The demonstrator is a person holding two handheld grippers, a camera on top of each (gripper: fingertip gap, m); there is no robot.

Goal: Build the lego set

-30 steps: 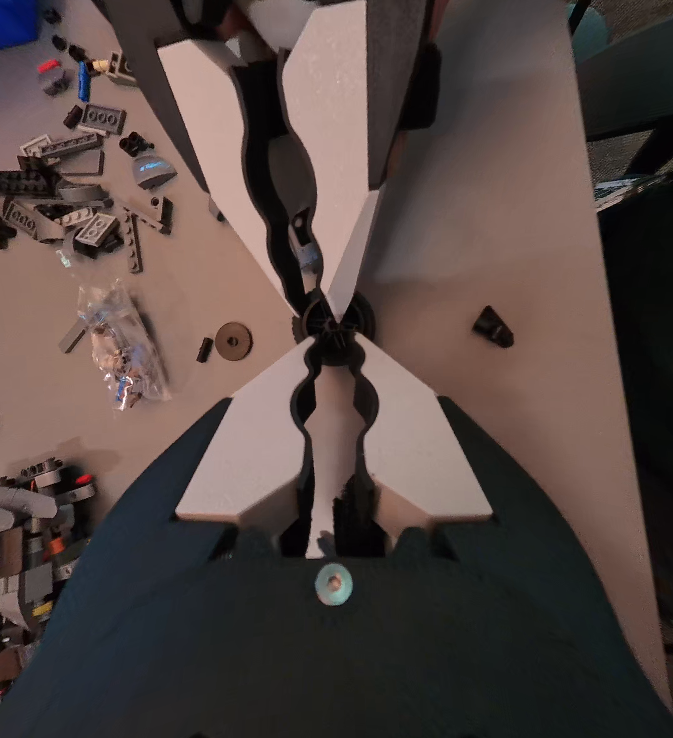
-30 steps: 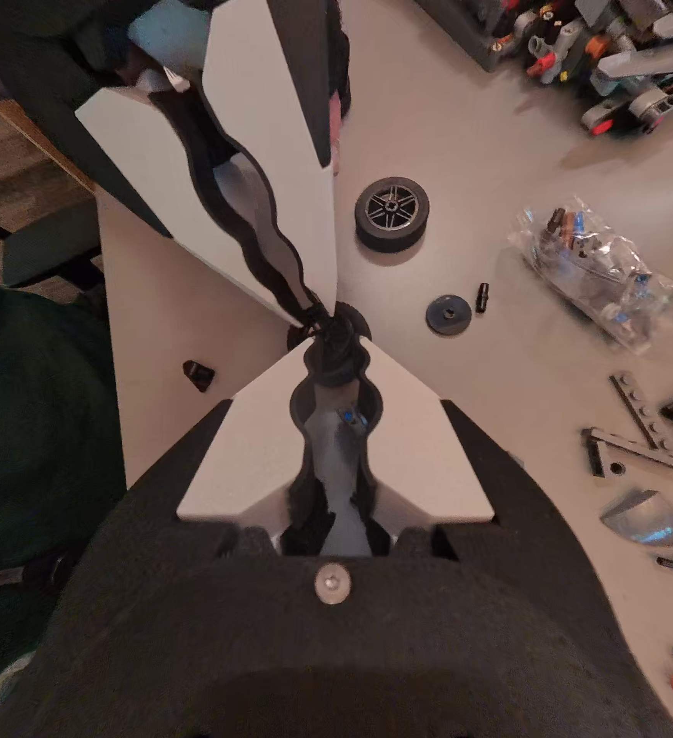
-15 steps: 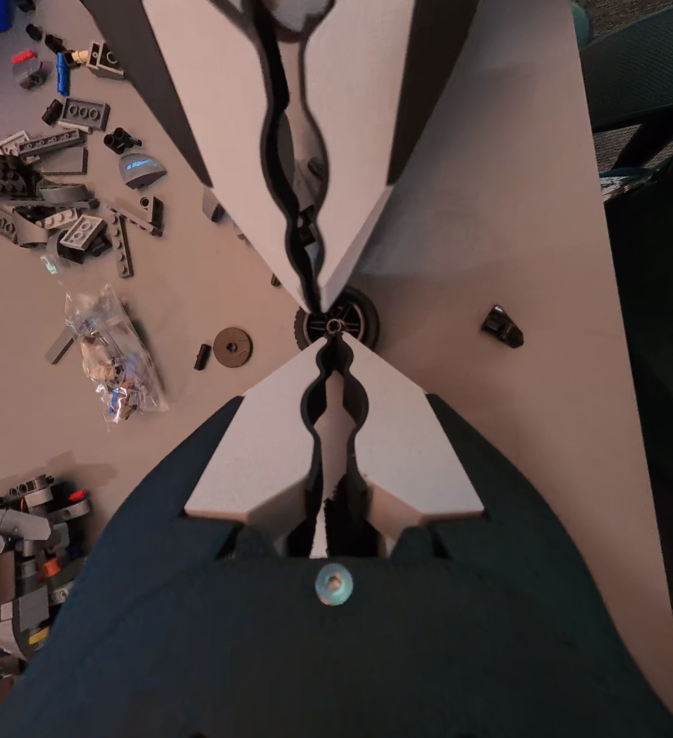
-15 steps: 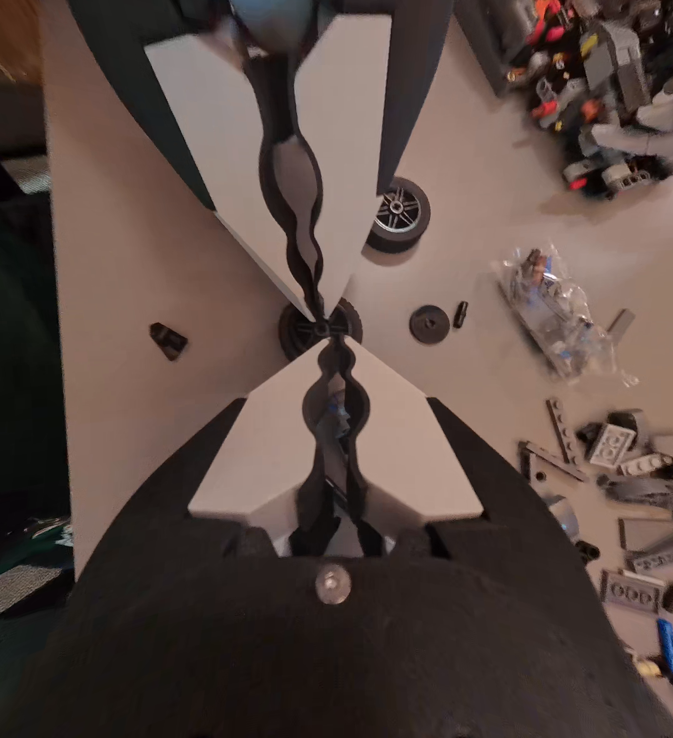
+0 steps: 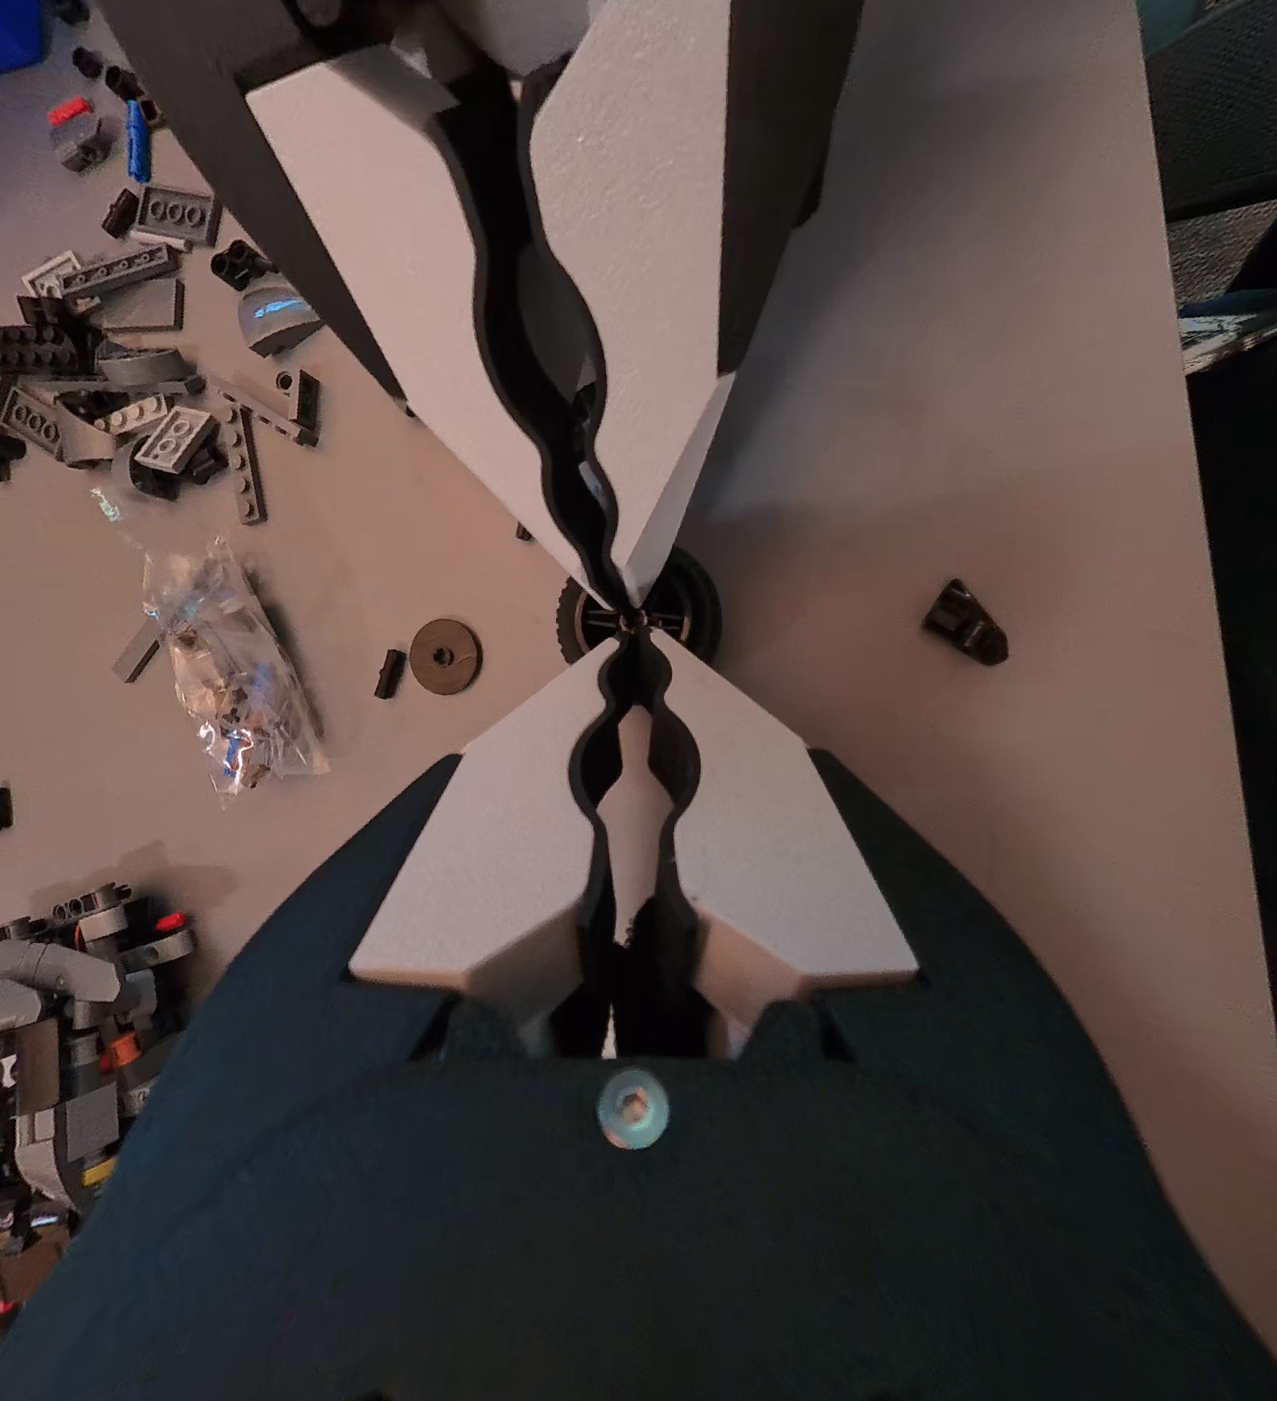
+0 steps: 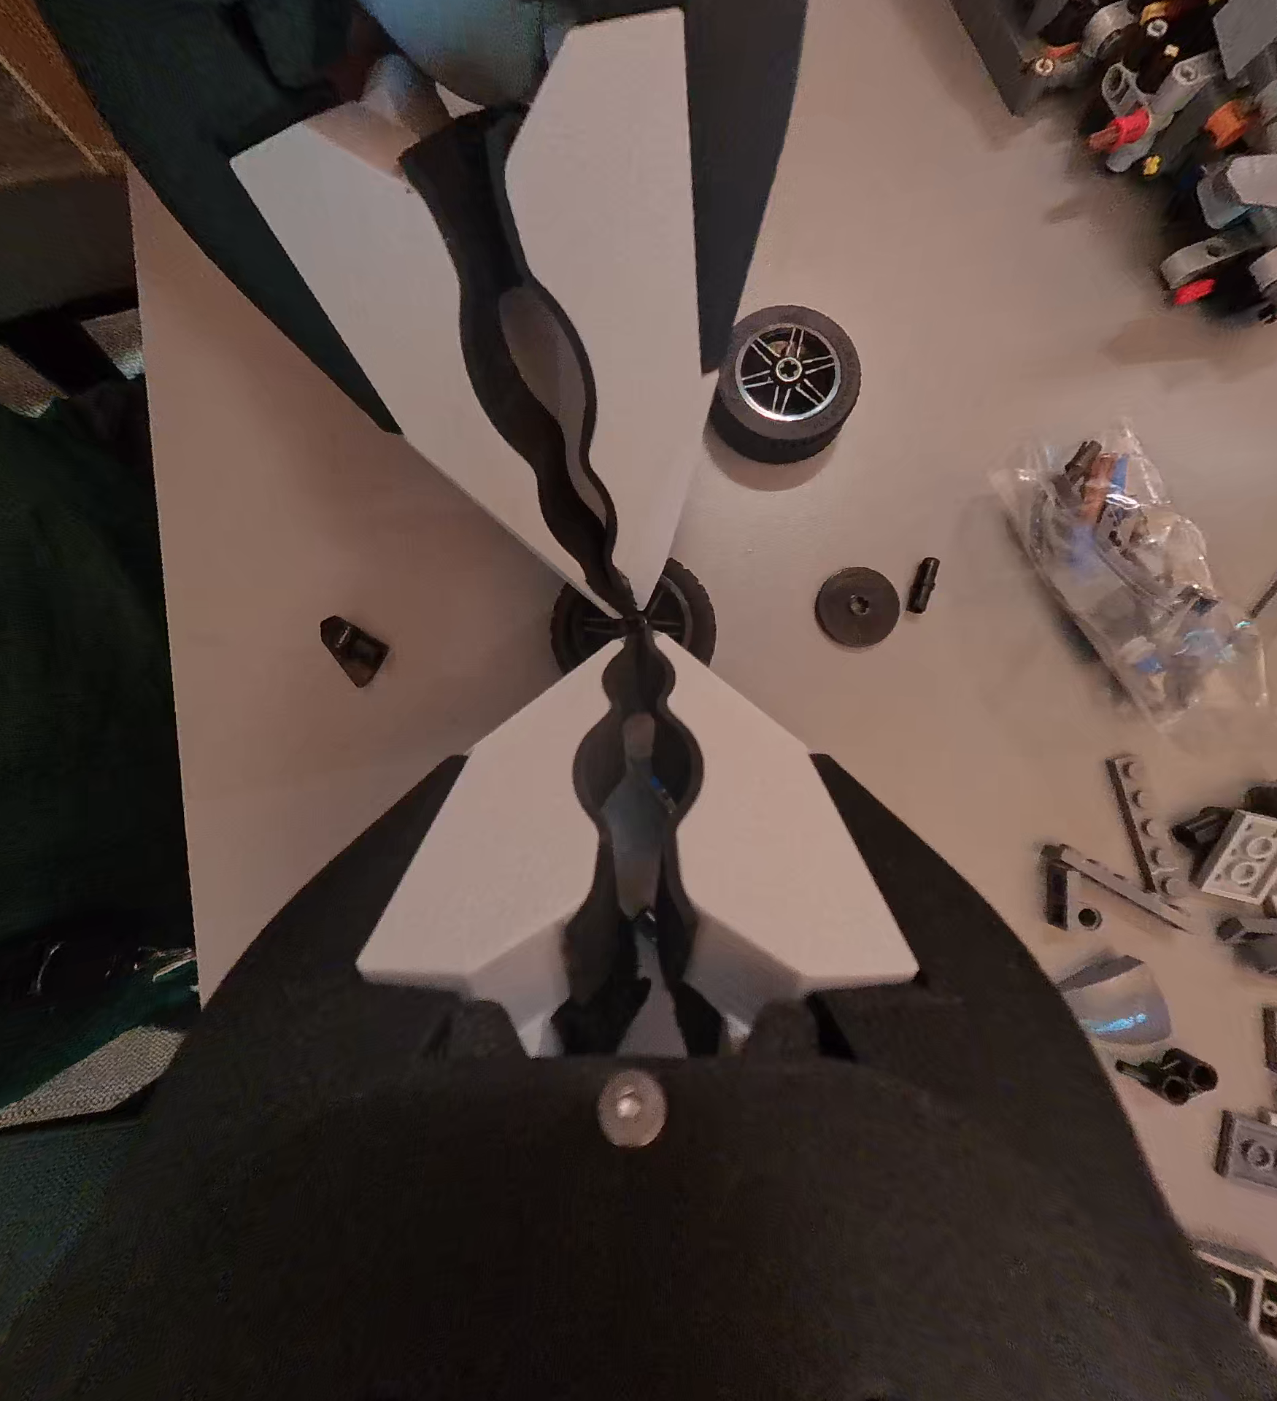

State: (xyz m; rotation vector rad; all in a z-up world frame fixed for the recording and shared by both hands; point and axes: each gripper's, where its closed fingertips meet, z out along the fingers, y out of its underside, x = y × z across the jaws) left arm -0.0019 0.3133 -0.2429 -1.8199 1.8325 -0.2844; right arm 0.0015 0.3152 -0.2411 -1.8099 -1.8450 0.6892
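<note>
Directly beneath both meeting tips, a black rubber-tyred wheel with silver spokes (image 5: pixel 688 618) lies flat on the grey worktop (image 5: pixel 923 493). Left gripper (image 5: pixel 634 644) and right gripper (image 6: pixel 635 644) are pinched together; any tiny part between them can't be made out.

This is looking like a room in a home or an office, set up for play and building. Toy bricks (image 5: pixel 127 424) are lying all over a plain pale table (image 5: pixel 923 455), a little clear bag of parts (image 6: pixel 1151 576) is sitting there too, and a half-built grey model (image 6: pixel 1227 129) is waiting near the edge. A wooden floor (image 6: pixel 21 98) is showing past the table, and dark green cloth (image 6: pixel 36 644) is sitting right beside it.
</note>
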